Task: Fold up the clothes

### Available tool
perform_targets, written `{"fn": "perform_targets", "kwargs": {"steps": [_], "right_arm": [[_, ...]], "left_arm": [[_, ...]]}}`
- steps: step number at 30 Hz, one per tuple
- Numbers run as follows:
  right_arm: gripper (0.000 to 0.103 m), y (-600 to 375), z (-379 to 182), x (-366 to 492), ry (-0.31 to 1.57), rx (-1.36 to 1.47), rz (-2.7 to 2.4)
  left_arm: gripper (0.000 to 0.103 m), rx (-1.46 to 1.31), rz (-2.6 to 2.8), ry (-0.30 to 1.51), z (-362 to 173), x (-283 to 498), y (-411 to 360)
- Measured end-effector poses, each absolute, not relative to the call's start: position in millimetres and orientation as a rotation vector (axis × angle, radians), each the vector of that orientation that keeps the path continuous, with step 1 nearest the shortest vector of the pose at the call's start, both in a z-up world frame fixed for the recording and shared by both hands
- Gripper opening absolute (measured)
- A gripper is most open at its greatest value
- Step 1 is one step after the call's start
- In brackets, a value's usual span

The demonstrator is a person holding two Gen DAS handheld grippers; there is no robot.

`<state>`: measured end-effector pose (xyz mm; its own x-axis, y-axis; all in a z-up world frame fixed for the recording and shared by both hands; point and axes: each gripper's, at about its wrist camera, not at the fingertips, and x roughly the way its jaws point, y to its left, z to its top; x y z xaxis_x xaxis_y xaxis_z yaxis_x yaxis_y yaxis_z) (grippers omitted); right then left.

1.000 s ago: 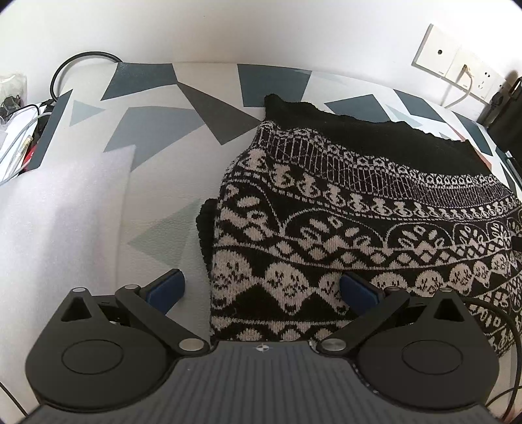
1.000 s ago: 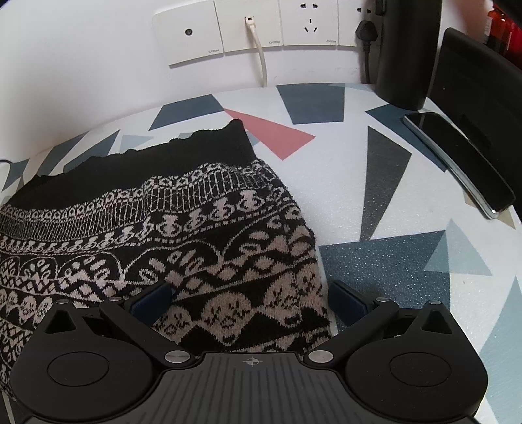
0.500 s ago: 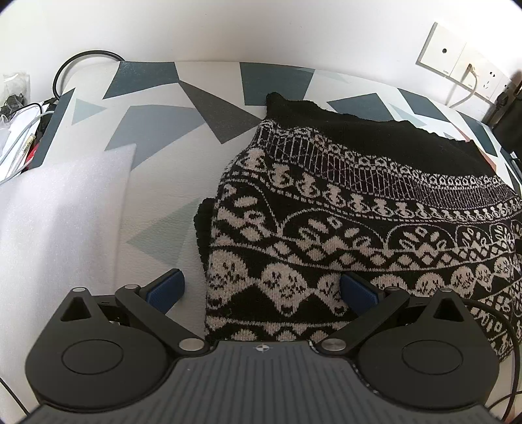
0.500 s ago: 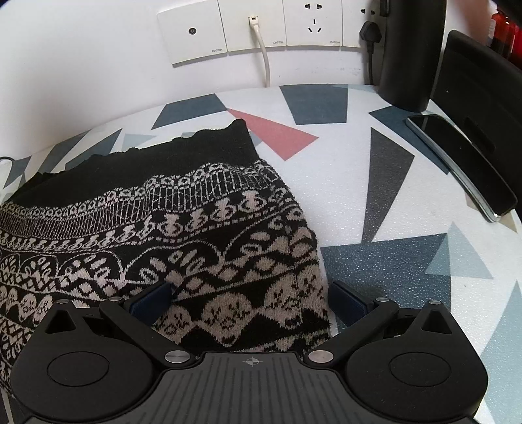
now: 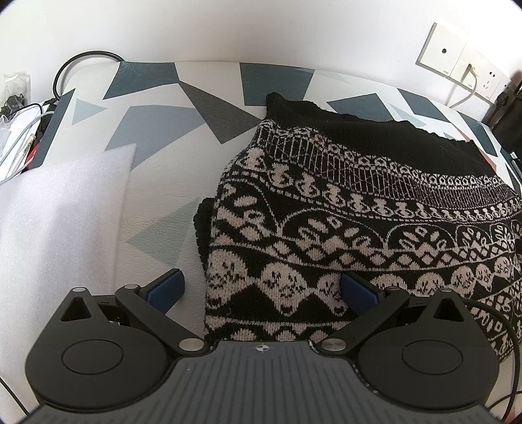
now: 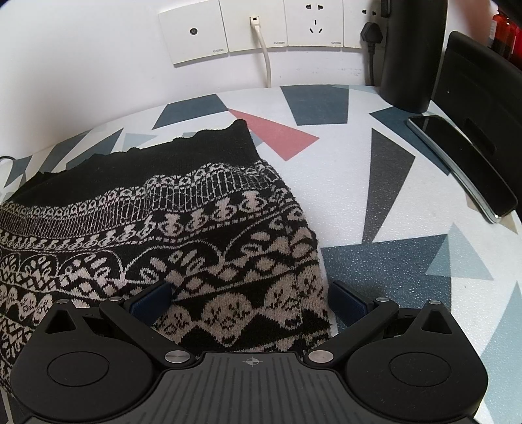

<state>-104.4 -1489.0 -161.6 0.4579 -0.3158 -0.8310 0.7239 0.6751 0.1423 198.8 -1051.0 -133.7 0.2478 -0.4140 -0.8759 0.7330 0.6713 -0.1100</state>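
Observation:
A black and cream patterned knit sweater (image 5: pixel 359 208) lies folded flat on the table, its plain black band toward the wall. My left gripper (image 5: pixel 261 288) stands open over the sweater's near left corner, one blue pad (image 5: pixel 166 288) on the table side and the other over the knit. In the right wrist view the same sweater (image 6: pixel 169 221) fills the left half. My right gripper (image 6: pixel 251 301) is open over its near right corner, nothing clamped between the pads.
The table (image 6: pixel 385 202) has a white cover with grey, blue and red triangles. A white foam sheet (image 5: pixel 55 208) lies at left, cables (image 5: pixel 26 130) beyond it. Wall sockets (image 6: pixel 257 29), a black cylinder (image 6: pixel 411 52), a phone (image 6: pixel 463 166) and a black stand are at right.
Both grippers have shifted slightly, so the sweater sits a little further left and lower in each view. Both stay open, and the sweater has not moved.

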Motion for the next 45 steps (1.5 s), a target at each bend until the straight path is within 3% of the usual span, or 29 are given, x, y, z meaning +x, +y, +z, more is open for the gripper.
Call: {"fn": "perform_targets", "kwargs": {"steps": [45], "right_arm": [[0.102, -1494.9, -160.6, -95.8, 0.955, 0.536, -0.638]], "left_arm": [[0.103, 0.357, -0.818, 1.066, -134.1, 200.9, -1050.2]]}}
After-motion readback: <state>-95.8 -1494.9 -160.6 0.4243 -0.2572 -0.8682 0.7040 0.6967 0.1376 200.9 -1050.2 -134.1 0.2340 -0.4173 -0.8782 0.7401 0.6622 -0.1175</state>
